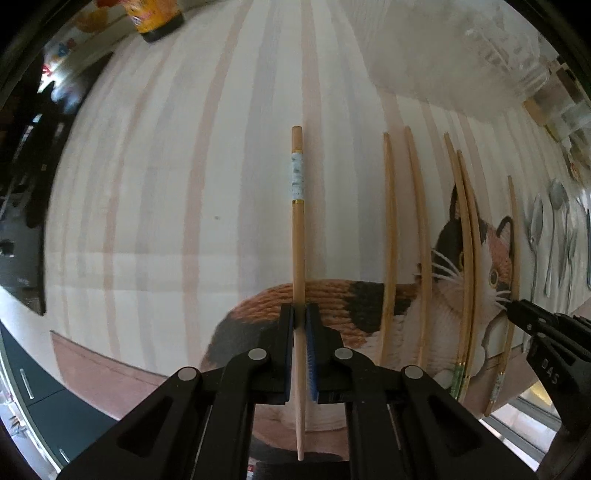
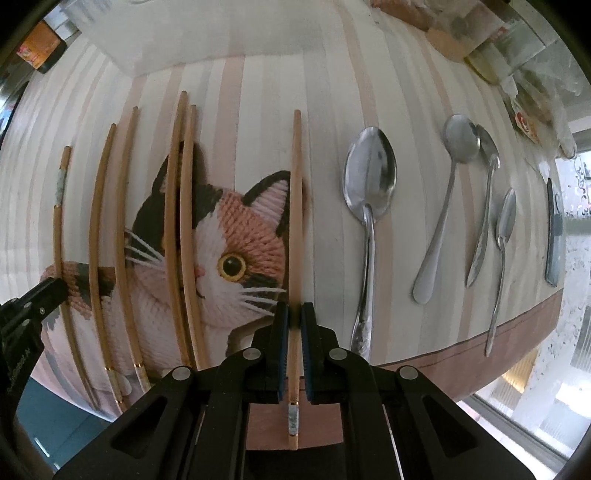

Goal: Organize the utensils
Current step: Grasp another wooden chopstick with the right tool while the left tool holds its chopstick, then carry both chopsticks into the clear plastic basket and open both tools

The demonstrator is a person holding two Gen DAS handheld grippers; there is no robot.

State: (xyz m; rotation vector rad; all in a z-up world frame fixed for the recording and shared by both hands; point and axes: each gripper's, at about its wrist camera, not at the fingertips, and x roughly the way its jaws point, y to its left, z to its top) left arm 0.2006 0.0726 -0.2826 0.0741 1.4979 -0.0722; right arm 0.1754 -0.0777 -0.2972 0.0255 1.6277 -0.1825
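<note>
My left gripper point(image 1: 300, 308) is shut on a wooden chopstick point(image 1: 297, 221) with a pale patterned band, its banded end pointing away from me over the cat-print tablecloth point(image 1: 166, 184). My right gripper point(image 2: 294, 308) is shut on another chopstick point(image 2: 295, 206), thin end away, banded end behind the jaws. Several more chopsticks point(image 2: 177, 221) lie side by side on the cloth between the two grippers. Several metal spoons point(image 2: 369, 177) lie in a row to the right of them. The right gripper also shows in the left wrist view point(image 1: 517, 312), and the left gripper in the right wrist view point(image 2: 55, 288).
An orange packet point(image 1: 155, 14) lies at the far left of the table. Clear plastic containers and bags point(image 1: 509, 55) sit along the far right edge. A dark flat utensil point(image 2: 554, 236) lies right of the spoons. The table's near edge point(image 2: 498, 369) runs below the spoons.
</note>
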